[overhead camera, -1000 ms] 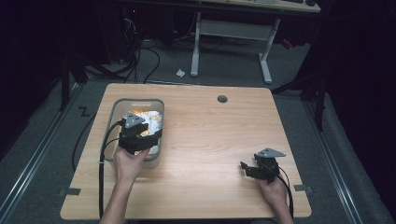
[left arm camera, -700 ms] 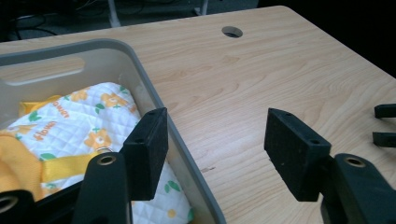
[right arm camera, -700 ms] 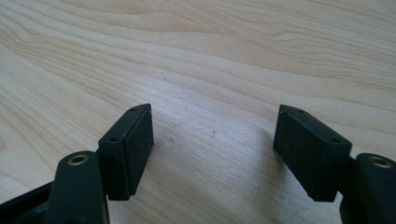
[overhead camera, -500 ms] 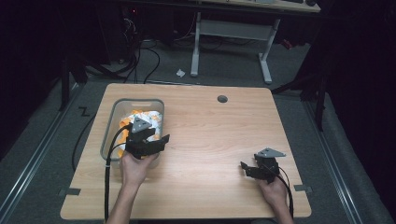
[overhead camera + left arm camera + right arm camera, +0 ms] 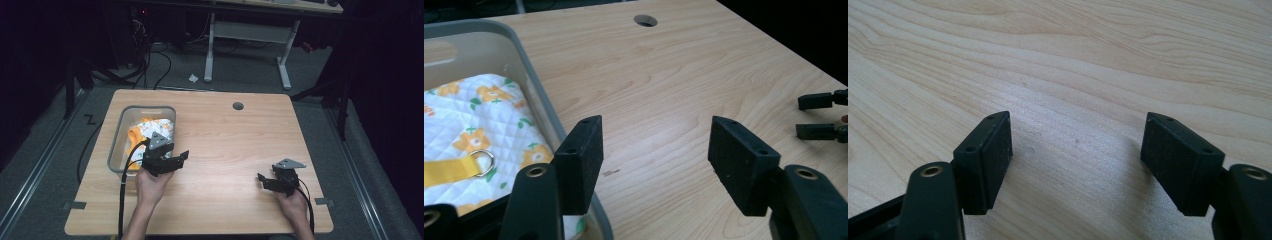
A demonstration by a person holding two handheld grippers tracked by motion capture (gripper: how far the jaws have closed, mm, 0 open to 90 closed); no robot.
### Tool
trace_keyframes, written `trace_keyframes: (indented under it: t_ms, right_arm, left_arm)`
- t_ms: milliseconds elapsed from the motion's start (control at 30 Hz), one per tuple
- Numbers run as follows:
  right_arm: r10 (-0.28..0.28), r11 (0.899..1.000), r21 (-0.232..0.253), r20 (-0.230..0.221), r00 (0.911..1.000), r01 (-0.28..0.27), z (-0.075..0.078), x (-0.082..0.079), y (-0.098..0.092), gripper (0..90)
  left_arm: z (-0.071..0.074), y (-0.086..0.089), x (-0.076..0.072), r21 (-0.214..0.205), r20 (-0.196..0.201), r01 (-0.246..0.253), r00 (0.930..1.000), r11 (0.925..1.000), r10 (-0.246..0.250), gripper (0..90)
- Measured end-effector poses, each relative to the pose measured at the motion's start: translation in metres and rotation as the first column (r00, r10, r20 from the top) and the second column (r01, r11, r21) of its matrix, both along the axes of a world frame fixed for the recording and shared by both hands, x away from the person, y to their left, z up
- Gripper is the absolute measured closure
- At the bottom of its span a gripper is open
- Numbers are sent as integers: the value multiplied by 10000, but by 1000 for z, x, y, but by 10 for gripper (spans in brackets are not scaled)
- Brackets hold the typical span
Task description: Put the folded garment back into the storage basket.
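Observation:
A grey plastic bin point(image 5: 119, 142) stands on the left part of the wooden table point(image 5: 235, 145). In it lies a white quilted cloth point(image 5: 157, 127) printed with orange flowers; in the left gripper view this cloth point(image 5: 469, 115) has a yellow strap and a metal ring point(image 5: 483, 160). My left gripper point(image 5: 176, 159) is open and holds nothing. It hovers at the bin's near right corner, with one jaw over the bin wall point(image 5: 536, 100) and the other over bare wood. My right gripper point(image 5: 262, 181) is open just above the table at the near right, far from the bin, with nothing between its jaws.
A round cable hole point(image 5: 238, 106) sits near the table's far edge. Behind the table are the white legs of another desk point(image 5: 285, 60), cables and a paper scrap point(image 5: 193, 78) on the floor. In the left gripper view, the right gripper's jaws point(image 5: 821, 116) show at the right edge.
My left gripper has drawn back from over the bin toward the near right and now sits at the bin's corner. The right gripper has not moved.

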State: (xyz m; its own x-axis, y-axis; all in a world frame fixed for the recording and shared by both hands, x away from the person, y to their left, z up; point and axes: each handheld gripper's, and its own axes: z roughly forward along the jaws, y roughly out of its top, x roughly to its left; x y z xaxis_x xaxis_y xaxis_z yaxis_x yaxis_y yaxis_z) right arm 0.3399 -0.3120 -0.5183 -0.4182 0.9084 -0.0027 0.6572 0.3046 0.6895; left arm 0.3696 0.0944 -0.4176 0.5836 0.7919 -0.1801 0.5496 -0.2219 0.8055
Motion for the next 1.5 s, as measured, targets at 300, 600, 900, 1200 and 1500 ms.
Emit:
trace_keyframes:
  t_ms: [300,600,900,1200,1500]
  right_arm:
    - [0,10000,-4,2,10000,0,0,0,0,289]
    - [-1,10000,-5,2,10000,1,0,0,0,290]
    - [-3,10000,-2,1,10000,3,0,0,0,289]
    - [0,10000,-3,1,10000,0,0,0,0,289]
    - [0,10000,-1,-1,10000,0,0,0,0,289]
  left_arm:
    - [-9,-11,-4,-40,-68,268,9996,9996,-268,396]
    - [-16,-25,-9,140,-46,477,9989,9988,-476,392]
    - [-26,-41,-13,204,-225,790,9967,9967,-786,389]
    - [-39,-49,-18,67,-505,859,9951,9963,-855,389]
    - [-56,-64,-22,411,-915,1290,9880,9908,-1248,389]
